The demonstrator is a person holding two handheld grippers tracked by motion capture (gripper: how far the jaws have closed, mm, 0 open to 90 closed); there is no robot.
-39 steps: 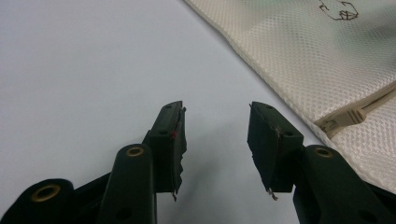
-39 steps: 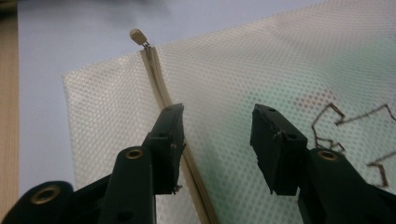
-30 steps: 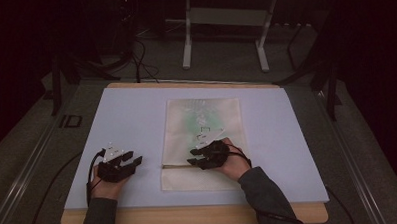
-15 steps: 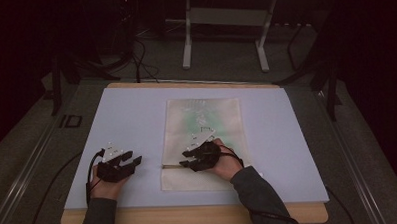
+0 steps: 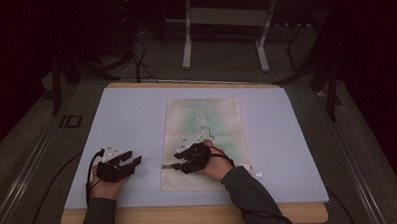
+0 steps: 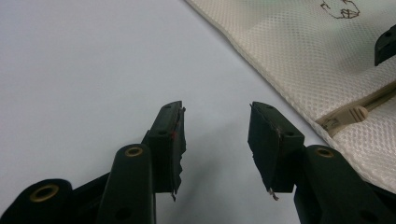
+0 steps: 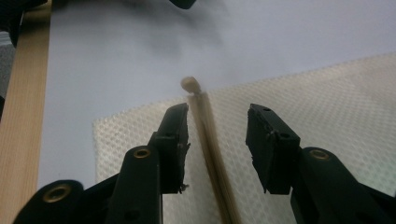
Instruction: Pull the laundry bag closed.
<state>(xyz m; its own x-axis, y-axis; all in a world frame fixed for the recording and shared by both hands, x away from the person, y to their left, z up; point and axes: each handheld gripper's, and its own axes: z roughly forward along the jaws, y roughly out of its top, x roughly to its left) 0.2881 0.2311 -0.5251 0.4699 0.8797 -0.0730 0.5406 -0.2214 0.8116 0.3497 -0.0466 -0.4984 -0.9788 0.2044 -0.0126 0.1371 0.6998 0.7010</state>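
The right gripper (image 5: pixel 174 161) rests low over a cream mesh bag (image 5: pixel 222 121), and its jaws have just been opening; they now stand apart, released. In the right gripper view the bag's zipper (image 7: pixel 212 154) runs up between the two black jaws, close to the left one, but neither pad presses on it. The zipper pull (image 7: pixel 190 84) lies just beyond the jaw tips, at the bag's edge nearest the left hand. Compared with a second ago, this hand has slid along the zipper line toward that edge, from nearer the bag's middle. My reading is that the zipper has been run to its end and let go, so the closing or opening stroke looks finished, though I cannot tell from the pictures whether the bag is now zipped or unzipped.

The left gripper (image 5: pixel 133 162) lies on the pale table (image 5: pixel 131 119), just beside the bag and not touching it. Its jaws are spread with only bare table between them. From the left gripper view the bag's edge passes to the right of the jaws, and the pull (image 6: pixel 348 115) sits near the right jaw tip, just ahead of it. Beyond it, a dark part of the right gripper (image 6: pixel 385 44) shows over the mesh.
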